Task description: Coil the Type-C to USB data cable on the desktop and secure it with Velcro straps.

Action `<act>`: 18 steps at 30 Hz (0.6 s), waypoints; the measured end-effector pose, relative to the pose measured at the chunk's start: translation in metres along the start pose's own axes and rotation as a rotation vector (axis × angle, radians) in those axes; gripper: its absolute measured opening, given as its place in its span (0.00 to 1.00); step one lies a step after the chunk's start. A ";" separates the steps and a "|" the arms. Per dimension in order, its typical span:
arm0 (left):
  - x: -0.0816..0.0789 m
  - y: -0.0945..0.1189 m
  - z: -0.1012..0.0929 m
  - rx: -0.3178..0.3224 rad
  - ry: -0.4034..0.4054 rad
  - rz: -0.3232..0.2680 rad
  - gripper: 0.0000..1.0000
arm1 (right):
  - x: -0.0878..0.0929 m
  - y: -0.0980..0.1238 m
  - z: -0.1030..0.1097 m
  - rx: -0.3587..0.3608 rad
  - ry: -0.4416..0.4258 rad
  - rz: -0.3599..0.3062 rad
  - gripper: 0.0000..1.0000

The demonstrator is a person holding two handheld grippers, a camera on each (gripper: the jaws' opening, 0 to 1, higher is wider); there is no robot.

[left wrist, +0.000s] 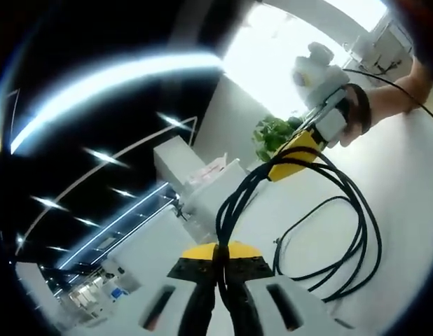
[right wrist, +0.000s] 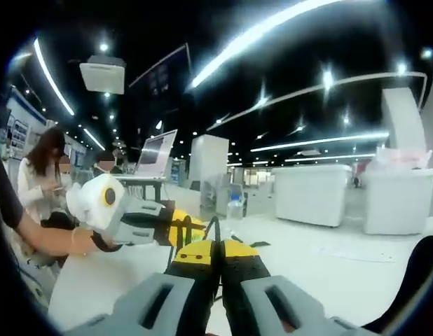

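Left gripper (left wrist: 218,269): its yellow-tipped jaws were clenched on a bunch of black cable strands, right at the camera.
Cable (left wrist: 356,231): a thin, round, glossy black data cable, gathered in loose loops that hung from the jaws out over the white desktop (left wrist: 406,161); one end with a small plug (left wrist: 278,243) dangled inside the loops.
Right gripper (left wrist: 295,155): ahead and to the right, pinching the far side of the same loops; in its own view the jaws (right wrist: 215,262) met on a black strand.
Risk: judged, uneven loops could slip and spill if either grip eased, since the jacket looked smooth.
Strap: no Velcro strap could be made out.
Surroundings: white cabinets (right wrist: 311,192) and a potted plant (left wrist: 272,134) stood beyond.
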State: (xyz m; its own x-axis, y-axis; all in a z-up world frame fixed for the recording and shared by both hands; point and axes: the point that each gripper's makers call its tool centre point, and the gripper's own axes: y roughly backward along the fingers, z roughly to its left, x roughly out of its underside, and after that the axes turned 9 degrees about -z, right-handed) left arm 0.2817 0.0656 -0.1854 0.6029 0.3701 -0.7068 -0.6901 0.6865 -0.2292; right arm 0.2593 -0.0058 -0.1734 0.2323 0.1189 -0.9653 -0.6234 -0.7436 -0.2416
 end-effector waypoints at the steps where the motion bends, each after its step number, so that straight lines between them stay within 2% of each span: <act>1: 0.000 0.000 0.000 0.000 0.002 0.000 0.04 | 0.000 0.000 0.000 0.000 0.001 0.000 0.03; 7: -0.002 0.000 -0.002 0.007 -0.002 -0.008 0.04 | -0.002 0.000 0.000 -0.003 -0.003 -0.006 0.03; 18: 0.001 0.000 0.001 -0.006 0.022 -0.006 0.07 | -0.005 -0.001 0.012 -0.048 -0.020 -0.020 0.03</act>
State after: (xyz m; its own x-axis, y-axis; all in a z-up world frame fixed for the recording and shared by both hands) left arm 0.2824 0.0664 -0.1854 0.5977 0.3521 -0.7202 -0.6893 0.6844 -0.2374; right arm 0.2498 0.0021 -0.1694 0.2287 0.1467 -0.9624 -0.5825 -0.7714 -0.2560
